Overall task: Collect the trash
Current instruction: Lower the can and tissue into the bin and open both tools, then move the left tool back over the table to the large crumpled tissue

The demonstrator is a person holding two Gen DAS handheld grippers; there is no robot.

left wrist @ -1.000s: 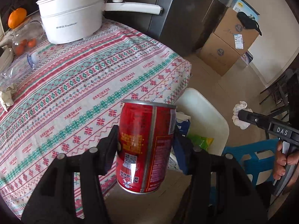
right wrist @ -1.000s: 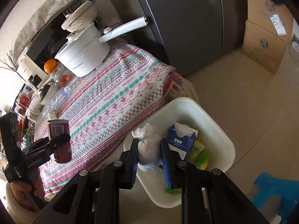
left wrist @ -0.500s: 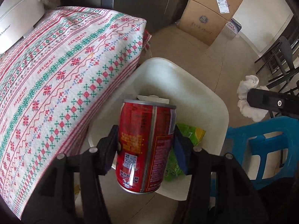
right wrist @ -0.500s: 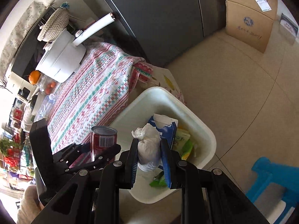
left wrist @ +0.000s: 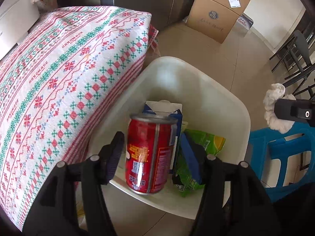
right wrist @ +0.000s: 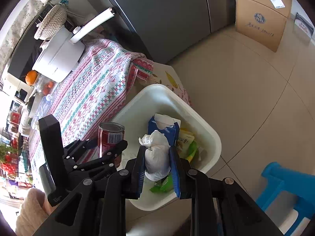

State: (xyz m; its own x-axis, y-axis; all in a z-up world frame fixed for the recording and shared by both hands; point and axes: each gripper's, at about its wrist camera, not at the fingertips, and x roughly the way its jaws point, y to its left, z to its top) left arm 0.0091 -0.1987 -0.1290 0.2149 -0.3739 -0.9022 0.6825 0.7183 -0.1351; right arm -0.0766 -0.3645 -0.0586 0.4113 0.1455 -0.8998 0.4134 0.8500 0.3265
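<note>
Two pieces of trash in hand, three more already in the bin; entries as follows.

- Left gripper (left wrist: 151, 153): over the white bin (left wrist: 226, 106). Its jaws have just been opening; gaps show on both sides of the red can (left wrist: 150, 155), which sits between them, blurred and apparently released.
- Red can: upright over the bin's near edge, next to the blue carton (left wrist: 175, 118). Thin metal, rigid along its height, easily dented at the waist; smooth and likely slippery. Probably empty and light. Best taken across the middle of the body with moderate squeeze.
- Right gripper (right wrist: 157, 163): clenched on the white tissue wad (right wrist: 156, 157), held above the bin's near side.
- White tissue wad: soft, crushable, almost weightless; compresses under the pads, so no fragile point. Any hold across its bulk serves; may cling to a pad on release.
- White bin: on the floor, close against the patterned tablecloth (left wrist: 65, 74) overhang. Holds the blue carton, a green snack wrapper (left wrist: 204, 143) and a pale packet (right wrist: 186, 137).
- Blue carton: torn open at top, standing on end; light card, crumples readily.
- Surroundings: blue stool (right wrist: 285, 186) beside the bin, cardboard boxes (right wrist: 259, 21) further back, white pot (right wrist: 59, 59) on the table.
- Judgement: can drop in progress; tissue wad next.
</note>
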